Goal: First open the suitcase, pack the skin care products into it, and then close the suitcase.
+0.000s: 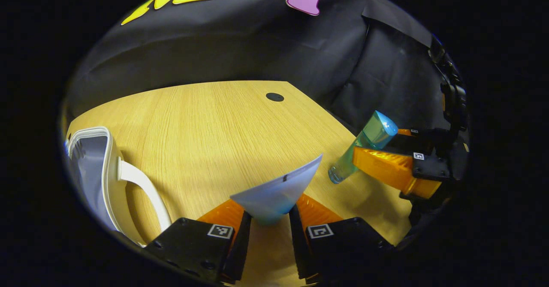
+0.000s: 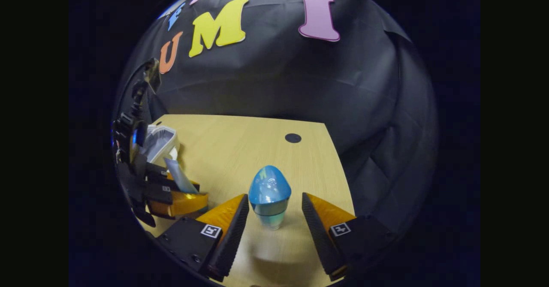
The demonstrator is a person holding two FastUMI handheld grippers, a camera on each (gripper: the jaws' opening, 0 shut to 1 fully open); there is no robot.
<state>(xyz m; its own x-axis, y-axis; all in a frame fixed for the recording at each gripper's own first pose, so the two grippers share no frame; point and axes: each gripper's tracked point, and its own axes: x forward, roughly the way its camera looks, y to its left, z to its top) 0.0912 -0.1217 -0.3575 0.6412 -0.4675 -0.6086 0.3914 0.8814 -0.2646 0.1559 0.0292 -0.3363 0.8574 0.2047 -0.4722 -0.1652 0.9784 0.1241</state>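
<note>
While the left hand-held gripper (image 1: pixel 270 216) pinches a pale blue tube (image 1: pixel 279 192) above the wooden worktop (image 1: pixel 214 124), the right hand-held gripper (image 2: pixel 274 216) stands spread around a teal bottle (image 2: pixel 269 197), fingers not touching it. Left of the tube, the white suitcase (image 1: pixel 98 167) lies open.
</note>
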